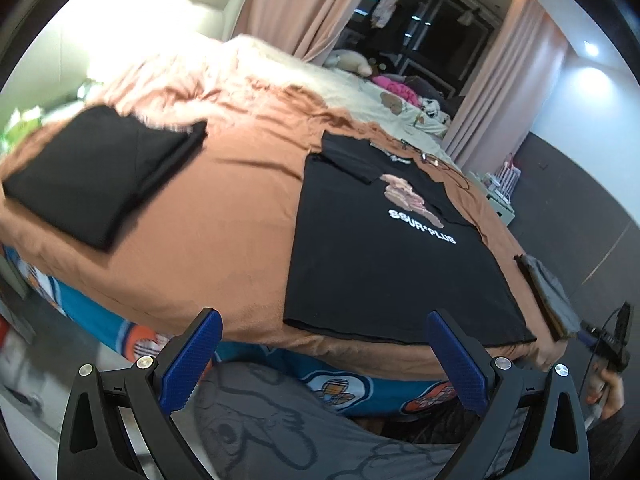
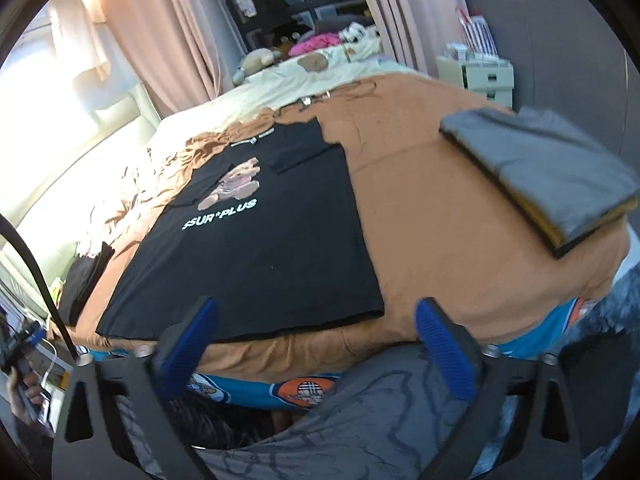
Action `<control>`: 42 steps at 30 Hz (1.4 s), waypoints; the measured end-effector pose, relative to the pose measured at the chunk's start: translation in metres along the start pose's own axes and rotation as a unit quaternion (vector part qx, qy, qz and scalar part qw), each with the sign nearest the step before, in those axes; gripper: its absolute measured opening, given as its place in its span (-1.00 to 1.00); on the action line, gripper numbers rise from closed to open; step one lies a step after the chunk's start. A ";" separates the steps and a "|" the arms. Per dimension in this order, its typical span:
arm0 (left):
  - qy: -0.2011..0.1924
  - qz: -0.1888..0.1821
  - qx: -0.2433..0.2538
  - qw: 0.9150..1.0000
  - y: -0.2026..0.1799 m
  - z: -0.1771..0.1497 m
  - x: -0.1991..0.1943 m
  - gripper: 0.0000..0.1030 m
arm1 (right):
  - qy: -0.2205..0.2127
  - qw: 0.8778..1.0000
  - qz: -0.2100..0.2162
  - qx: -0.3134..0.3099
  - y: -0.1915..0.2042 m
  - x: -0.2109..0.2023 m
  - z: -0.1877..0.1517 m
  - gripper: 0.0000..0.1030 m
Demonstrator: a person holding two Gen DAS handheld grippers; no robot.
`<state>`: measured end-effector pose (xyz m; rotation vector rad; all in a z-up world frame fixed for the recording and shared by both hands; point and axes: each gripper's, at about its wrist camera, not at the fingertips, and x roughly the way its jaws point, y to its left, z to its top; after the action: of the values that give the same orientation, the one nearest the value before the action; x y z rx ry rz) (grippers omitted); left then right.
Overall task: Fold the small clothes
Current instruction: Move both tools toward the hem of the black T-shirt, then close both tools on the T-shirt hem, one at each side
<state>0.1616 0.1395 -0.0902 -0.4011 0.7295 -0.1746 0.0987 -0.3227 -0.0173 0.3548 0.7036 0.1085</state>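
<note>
left hand-held gripper wide open, empty, right hand-held gripper likewise

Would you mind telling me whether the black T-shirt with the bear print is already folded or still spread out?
Partly folded: the black bear-print T-shirt lies flat on the brown bedspread, both sleeves turned in over its chest, body at full length.

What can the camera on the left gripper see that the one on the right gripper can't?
Only the left wrist view shows the folded black garment in full; the right view catches just a sliver of it. Only the right wrist view shows the folded grey garment whole, plus the small drawer unit behind it. Both show the black bear-print T-shirt lying flat on the brown blanket, with sleeves folded in, and open blue-padded jaws holding nothing.
</note>
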 end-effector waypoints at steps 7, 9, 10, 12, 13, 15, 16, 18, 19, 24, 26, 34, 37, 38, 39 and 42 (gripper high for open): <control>0.050 -0.012 -0.062 0.997 0.024 -0.004 0.053 0.52 | 0.029 0.998 0.009 0.049 -0.029 0.042 0.006 0.42; 0.067 -0.013 -0.074 0.995 0.027 -0.005 0.066 0.37 | 0.044 0.997 0.014 0.069 -0.040 0.054 0.009 0.31; 0.076 -0.014 -0.078 0.994 0.028 -0.006 0.074 0.33 | 0.049 0.996 0.016 0.076 -0.045 0.059 0.011 0.28; 0.088 -0.010 -0.084 0.993 0.029 -0.006 0.086 0.28 | 0.054 0.995 0.017 0.086 -0.051 0.066 0.012 0.25; 0.093 -0.010 -0.089 0.992 0.030 -0.007 0.091 0.20 | 0.056 0.994 0.017 0.096 -0.056 0.071 0.014 0.24; 0.108 -0.009 -0.101 0.989 0.033 -0.006 0.101 0.10 | 0.059 0.991 0.023 0.116 -0.065 0.078 0.016 0.21; 0.113 -0.004 -0.105 0.988 0.034 -0.006 0.106 0.09 | 0.061 0.990 0.026 0.122 -0.069 0.080 0.017 0.13; 0.119 0.003 -0.111 0.987 0.036 -0.006 0.113 0.09 | 0.065 0.988 0.031 0.136 -0.077 0.085 0.017 0.06; 0.123 0.006 -0.117 0.986 0.038 -0.007 0.115 0.09 | 0.066 0.987 0.032 0.143 -0.081 0.088 0.017 0.05; 0.128 0.003 -0.136 0.982 0.041 -0.006 0.116 0.08 | 0.074 0.982 0.053 0.168 -0.090 0.096 0.010 0.05; 0.129 0.000 -0.141 0.982 0.042 -0.007 0.116 0.08 | 0.079 0.979 0.063 0.178 -0.094 0.099 0.006 -0.09; 0.125 -0.026 -0.175 0.976 0.038 -0.014 0.115 0.08 | 0.071 0.966 0.121 0.218 -0.107 0.095 -0.011 -0.09; 0.120 -0.044 -0.190 0.974 0.035 -0.017 0.114 0.08 | 0.067 0.964 0.132 0.222 -0.112 0.094 -0.017 -0.09; 0.118 -0.051 -0.195 0.972 0.034 -0.016 0.115 0.09 | 0.063 0.961 0.141 0.229 -0.115 0.093 -0.019 -0.09; 0.115 -0.057 -0.201 0.971 0.034 -0.017 0.115 0.09 | 0.059 0.959 0.147 0.234 -0.114 0.095 -0.021 -0.09; 0.107 -0.067 -0.211 0.969 0.033 -0.018 0.116 0.09 | 0.048 0.956 0.154 0.243 -0.120 0.095 -0.026 -0.09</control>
<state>0.2356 0.1307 -0.1869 -0.8497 0.9552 -0.1914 0.1520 -0.4070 -0.1366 0.9384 0.7634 0.2510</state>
